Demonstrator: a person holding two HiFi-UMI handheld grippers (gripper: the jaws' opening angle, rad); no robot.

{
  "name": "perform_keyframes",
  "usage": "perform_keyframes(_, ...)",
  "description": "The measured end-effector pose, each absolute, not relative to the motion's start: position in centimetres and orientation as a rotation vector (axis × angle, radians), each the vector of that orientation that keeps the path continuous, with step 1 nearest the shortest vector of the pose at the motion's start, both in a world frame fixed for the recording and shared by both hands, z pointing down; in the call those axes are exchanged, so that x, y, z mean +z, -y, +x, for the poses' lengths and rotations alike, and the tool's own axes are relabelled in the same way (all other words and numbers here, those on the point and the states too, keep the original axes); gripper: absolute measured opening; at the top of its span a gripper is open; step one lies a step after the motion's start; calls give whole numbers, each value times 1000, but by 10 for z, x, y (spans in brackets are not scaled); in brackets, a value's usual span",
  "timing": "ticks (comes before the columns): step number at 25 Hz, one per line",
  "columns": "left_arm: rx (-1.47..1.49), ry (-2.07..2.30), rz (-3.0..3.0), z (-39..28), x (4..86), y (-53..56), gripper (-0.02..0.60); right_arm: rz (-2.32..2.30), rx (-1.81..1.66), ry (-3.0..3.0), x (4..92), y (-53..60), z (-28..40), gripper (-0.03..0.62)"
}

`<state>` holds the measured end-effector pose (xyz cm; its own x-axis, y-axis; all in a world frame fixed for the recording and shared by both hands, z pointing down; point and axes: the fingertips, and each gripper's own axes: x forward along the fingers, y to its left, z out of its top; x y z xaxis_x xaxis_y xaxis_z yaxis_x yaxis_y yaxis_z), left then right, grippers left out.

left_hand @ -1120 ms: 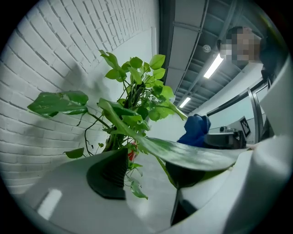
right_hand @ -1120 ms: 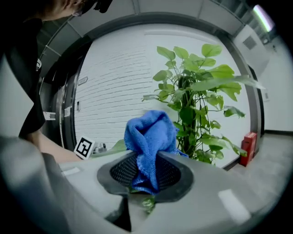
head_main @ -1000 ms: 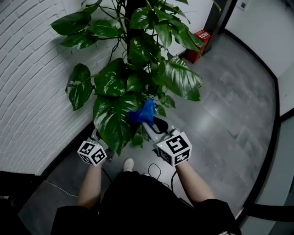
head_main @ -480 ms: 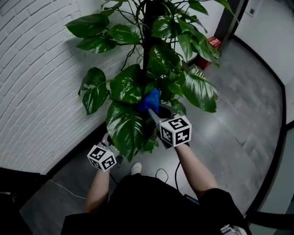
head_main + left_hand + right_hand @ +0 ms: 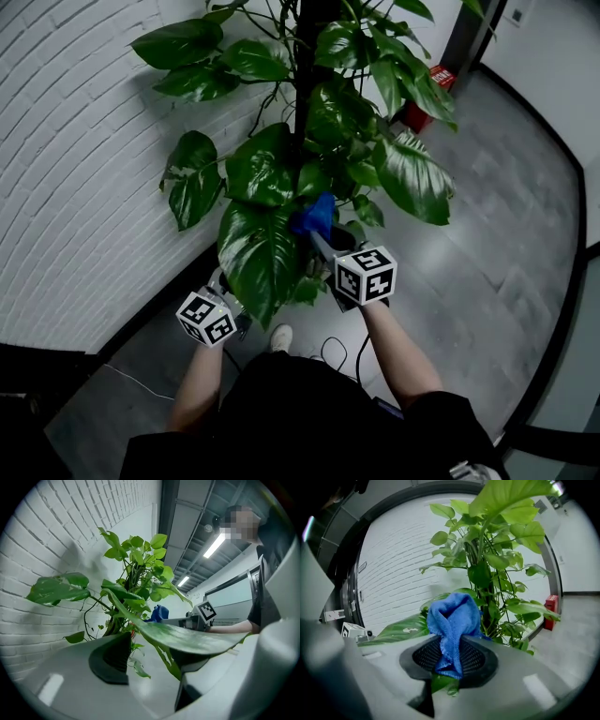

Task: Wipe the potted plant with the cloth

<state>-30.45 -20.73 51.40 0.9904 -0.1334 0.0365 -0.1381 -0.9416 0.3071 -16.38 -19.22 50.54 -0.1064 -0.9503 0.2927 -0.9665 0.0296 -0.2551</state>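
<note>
Office-type corridor: white-painted brick wall (image 5: 75,169), grey tiled floor (image 5: 506,234), ceiling strip lights (image 5: 215,545), glazed partition (image 5: 234,597), red floor box (image 5: 551,612).

A white brick wall (image 5: 75,187) fills the head view from nine to eleven o'clock. Grey floor (image 5: 497,253) spreads at three o'clock, with a red box (image 5: 418,117) at one o'clock and a black cable (image 5: 330,349) near six.

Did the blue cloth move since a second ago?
Yes. The cloth went a little up the head view, away from the person, closer to the plant's dark pole.
</note>
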Motion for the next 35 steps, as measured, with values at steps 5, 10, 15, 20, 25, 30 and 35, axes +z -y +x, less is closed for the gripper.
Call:
perform_keyframes(5,19,189,2813,-307,516,208,265,2084,661,2219,513,178,-165,103)
perform_keyframes(10,-1,202,2788,-311,514,209,265,2075,739,2242,522,159,-174,103)
perform_keyframes(15,7,217,2790,-309,515,203,265,2054,769,2258,528,143,-182,103)
perform_keyframes(20,10,226,2792,-308,514,194,265,2049,815,2270,535,127,-187,103)
perform_keyframes(25,29,247,2789,-310,518,189,265,2035,883,2306,541,112,-199,103)
perform_keyframes(30,27,293,2783,-315,519,181,265,1985,893,2351,543,95,-212,103)
perform_keyframes(35,36,341,2790,-325,519,163,264,1955,921,2393,549,81,-222,103)
